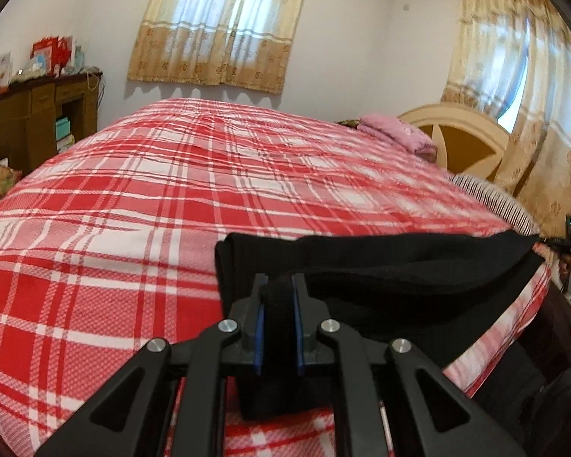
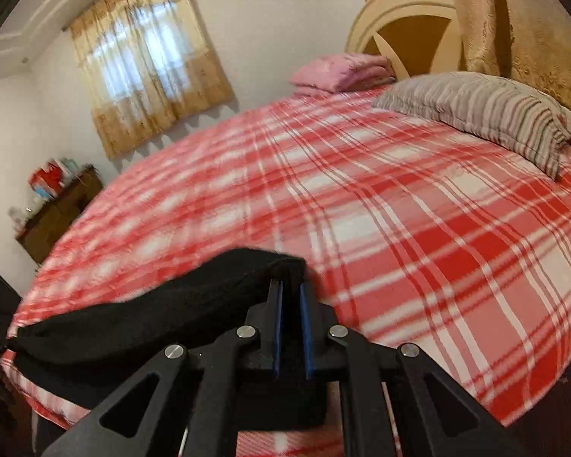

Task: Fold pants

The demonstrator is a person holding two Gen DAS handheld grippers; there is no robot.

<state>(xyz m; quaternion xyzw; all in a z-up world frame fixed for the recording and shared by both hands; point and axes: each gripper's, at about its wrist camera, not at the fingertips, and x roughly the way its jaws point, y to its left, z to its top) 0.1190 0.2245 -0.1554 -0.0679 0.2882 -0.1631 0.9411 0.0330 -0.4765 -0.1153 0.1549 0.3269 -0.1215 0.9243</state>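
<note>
Black pants (image 1: pixel 392 278) hang stretched between my two grippers over the near edge of the bed. My left gripper (image 1: pixel 279 285) is shut on one end of the black fabric, a fold of it pinched between the blue pads. From there the cloth runs right toward the other gripper, a bit of which shows at the frame's edge (image 1: pixel 565 245). In the right wrist view the black pants (image 2: pixel 144 304) stretch off to the left, and my right gripper (image 2: pixel 290 285) is shut on their corner.
The bed carries a red and white plaid cover (image 1: pixel 171 198). A striped pillow (image 2: pixel 487 114) and folded pink bedding (image 2: pixel 342 70) lie by the cream headboard (image 2: pixel 407 26). A brown dresser (image 1: pixel 38 114) stands against the far wall, under curtained windows.
</note>
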